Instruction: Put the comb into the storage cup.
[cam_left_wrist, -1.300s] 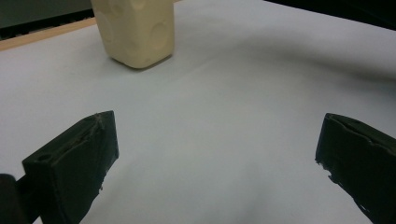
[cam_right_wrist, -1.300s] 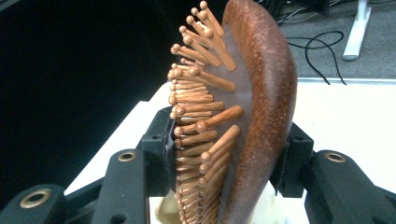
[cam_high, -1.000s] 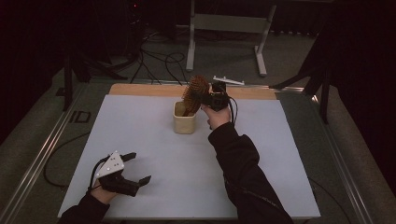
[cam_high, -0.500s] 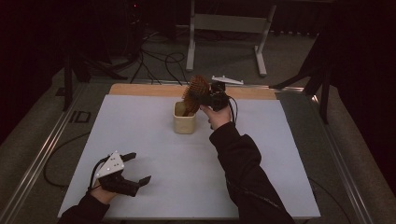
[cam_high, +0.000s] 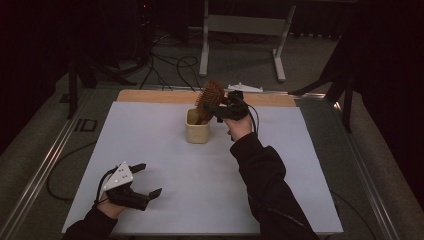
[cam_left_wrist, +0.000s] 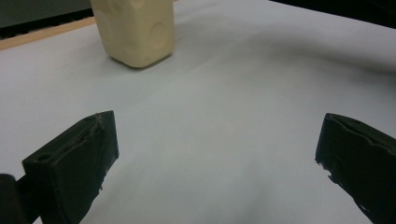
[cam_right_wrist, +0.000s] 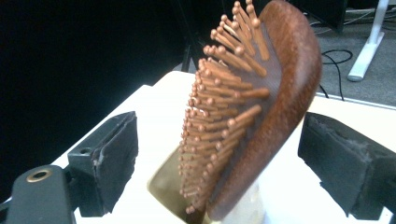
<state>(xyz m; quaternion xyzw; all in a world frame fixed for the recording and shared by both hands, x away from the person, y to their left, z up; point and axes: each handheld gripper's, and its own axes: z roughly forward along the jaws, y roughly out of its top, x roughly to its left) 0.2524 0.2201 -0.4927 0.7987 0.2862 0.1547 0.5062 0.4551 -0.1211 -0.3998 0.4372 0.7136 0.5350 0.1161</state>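
Hairbrush (cam_right_wrist: 261, 116) standing in cup (cam_high: 197, 131), centre frame; right gripper (cam_high: 226, 109) wide around it. Next: retreating without tipping.

A cup (cam_high: 197, 132) stands toward the far middle of the table (cam_high: 175, 200), and a hairbrush (cam_high: 208, 100) stands in it, handle down, head leaning out above the rim. The right tool (cam_high: 218, 111) is just right of the cup, its jaws on either side of the brush head. The left tool (cam_high: 145, 179) sits at the near left corner, well apart from the cup.
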